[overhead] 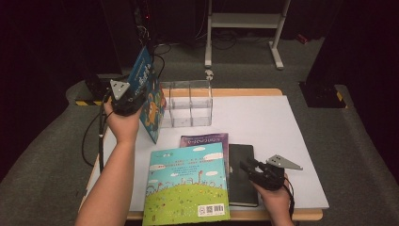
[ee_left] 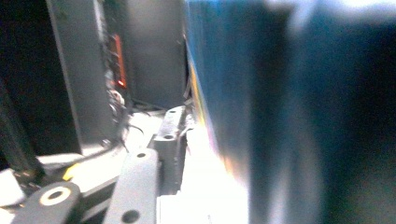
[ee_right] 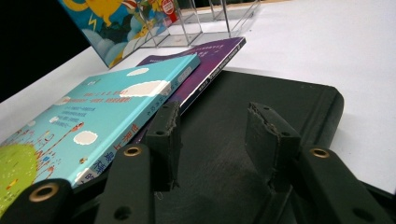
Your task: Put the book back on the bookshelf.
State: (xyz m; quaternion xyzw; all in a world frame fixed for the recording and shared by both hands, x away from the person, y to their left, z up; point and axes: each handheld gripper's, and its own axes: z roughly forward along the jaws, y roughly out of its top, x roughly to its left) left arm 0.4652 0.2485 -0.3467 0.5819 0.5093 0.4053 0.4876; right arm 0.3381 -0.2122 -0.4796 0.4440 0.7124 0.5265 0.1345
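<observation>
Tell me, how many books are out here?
4: a blue book upright at the left gripper, a sky-and-grass book lying in front, a purple book under it, a black book beside them.

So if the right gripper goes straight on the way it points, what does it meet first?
Probably the flat black book lying under its open jaws; the right gripper points low along that cover, though depth is unclear.

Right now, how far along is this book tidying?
Barely started, it seems. Done: nothing; the clear plastic divided rack looks empty. In hand: the left tool is at a blue cartoon picture book standing tilted by the rack's left end; its grip is unclear. The right tool hovers open over a black notebook. Left: that notebook, a purple book and a sky-blue-and-green picture book.
</observation>
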